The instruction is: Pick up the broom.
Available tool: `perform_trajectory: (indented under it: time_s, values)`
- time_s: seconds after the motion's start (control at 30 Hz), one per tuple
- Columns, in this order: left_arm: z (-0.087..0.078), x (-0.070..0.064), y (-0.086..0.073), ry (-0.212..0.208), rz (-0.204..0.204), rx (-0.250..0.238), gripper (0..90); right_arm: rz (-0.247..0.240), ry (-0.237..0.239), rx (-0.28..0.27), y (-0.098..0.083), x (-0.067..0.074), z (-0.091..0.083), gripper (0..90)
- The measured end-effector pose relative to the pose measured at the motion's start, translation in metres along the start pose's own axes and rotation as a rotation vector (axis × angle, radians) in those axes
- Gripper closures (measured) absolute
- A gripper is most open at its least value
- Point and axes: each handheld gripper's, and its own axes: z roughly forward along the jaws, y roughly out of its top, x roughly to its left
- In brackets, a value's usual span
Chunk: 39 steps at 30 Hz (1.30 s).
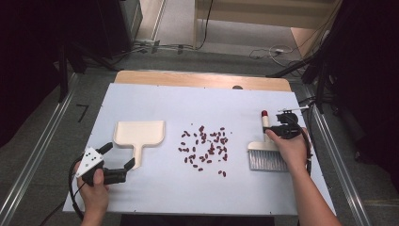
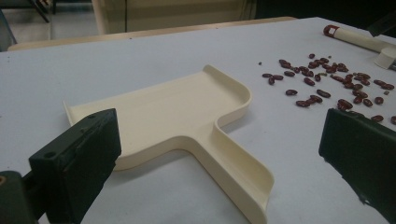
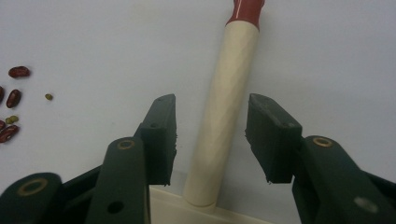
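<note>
Sweeping job, barely started. The red beans lie scattered loose in the middle of the white table, none of them in the dustpan yet. The dustpan lies flat on the table to the left of the beans, tray away from me, handle pointing back toward me, tray empty in the left gripper view.

My left gripper sits low at the dustpan handle, jaws spread wide, one either side of the handle end. The pads are not touching it, so no grip there yet.

My right gripper is over the brush, which lies to the right of the beans with bristles toward me and its red-tipped handle pointing away. In the right gripper view the brush handle runs up between the jaws. They stand at a middling width, a gap on both sides of the handle, pads not pressing. So nothing is held yet, as far as I can see.

Done: both tools lined up with my grippers. Left, I judge: clamp the brush, clamp the dustpan handle, bring the pan edge to the bean pile, sweep the beans in. A few stray beans sit apart toward my side of the pile and will probably need an extra pass.
</note>
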Motion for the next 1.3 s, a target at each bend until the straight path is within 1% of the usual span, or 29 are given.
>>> perform_trajectory:
  time_s: [0.13,0.2,0.27,0.37,0.4,0.43,0.47,0.5,0.53,0.57,0.67,0.73,0.77,0.83,0.87,0.97,1.07,1.1,1.13,1.17,1.2,1.23,1.27,1.3]
  values:
    - [0.000,0.000,0.000,-0.001,0.002,-0.002,0.0,0.032,-0.009,0.037,0.000,0.000,0.007,53.0]
    - [0.000,0.000,0.000,-0.001,0.002,-0.001,0.0,0.033,-0.013,0.039,0.000,-0.001,0.008,53.1]
    - [0.000,0.000,0.000,-0.001,0.001,-0.001,0.0,0.039,-0.024,0.058,0.000,0.000,0.012,53.3]
    - [0.000,-0.001,0.000,0.000,0.001,-0.001,0.0,0.034,-0.034,0.069,-0.001,0.001,0.015,53.5]
    - [0.000,-0.001,0.000,0.001,0.001,0.000,0.0,0.020,-0.049,0.086,-0.002,0.003,0.019,55.0]
    - [0.000,-0.001,0.000,0.004,0.004,0.004,0.0,0.016,-0.065,0.078,-0.003,0.005,0.020,56.4]
    - [0.000,-0.001,0.000,0.005,0.004,0.005,0.0,0.016,-0.065,0.078,-0.003,0.005,0.020,56.4]
    - [0.001,-0.001,0.000,0.006,0.005,0.005,0.0,0.019,-0.078,0.077,-0.003,0.006,0.020,58.2]
    - [0.001,-0.001,0.000,0.005,0.006,0.006,0.0,0.004,-0.100,0.080,-0.003,0.008,0.021,60.0]
    - [0.001,-0.001,0.000,0.005,0.005,0.006,0.0,0.004,-0.100,0.080,-0.003,0.008,0.021,60.0]
    - [0.001,-0.002,0.000,0.005,0.006,0.006,0.0,0.033,-0.100,0.088,-0.002,0.007,0.021,63.5]
    - [0.001,-0.002,0.000,0.005,0.007,0.007,0.0,0.033,-0.104,0.086,-0.001,0.007,0.021,64.9]
    - [0.001,-0.002,0.000,0.005,0.009,0.008,0.0,0.043,-0.124,0.085,-0.002,0.008,0.021,68.4]
    - [0.001,-0.002,0.000,0.008,0.011,0.010,0.0,0.039,-0.130,0.078,-0.002,0.009,0.021,68.7]
    - [0.001,-0.002,0.000,0.008,0.011,0.010,0.0,0.048,-0.133,0.078,-0.002,0.009,0.021,68.8]
    - [0.002,-0.002,0.000,0.009,0.014,0.011,0.0,0.061,-0.122,0.069,-0.003,0.008,0.021,69.0]
    - [0.001,-0.002,0.000,0.013,0.012,0.009,0.0,0.068,-0.099,0.053,-0.005,0.004,0.020,69.1]
    - [0.001,-0.002,0.000,0.017,0.013,0.005,0.0,0.077,-0.083,0.038,-0.007,0.002,0.019,69.1]
    - [0.000,-0.002,0.000,0.023,0.012,0.001,0.0,0.077,-0.083,0.038,-0.007,0.002,0.019,69.1]
    - [-0.002,-0.003,0.001,0.032,0.009,-0.012,0.0,0.081,-0.069,0.016,-0.009,0.001,0.018,69.1]
    - [-0.002,-0.003,0.001,0.032,0.009,-0.012,0.0,0.083,-0.051,0.006,-0.011,-0.001,0.017,69.1]
    - [-0.003,-0.003,0.001,0.037,0.010,-0.014,0.0,0.083,-0.051,0.006,-0.011,-0.001,0.017,69.1]
    - [-0.003,-0.003,0.001,0.041,0.010,-0.014,0.0,0.081,-0.022,-0.030,-0.015,-0.003,0.012,69.1]
    - [-0.003,-0.003,0.002,0.040,0.018,-0.013,0.0,0.084,-0.007,-0.051,-0.017,-0.005,0.009,69.1]
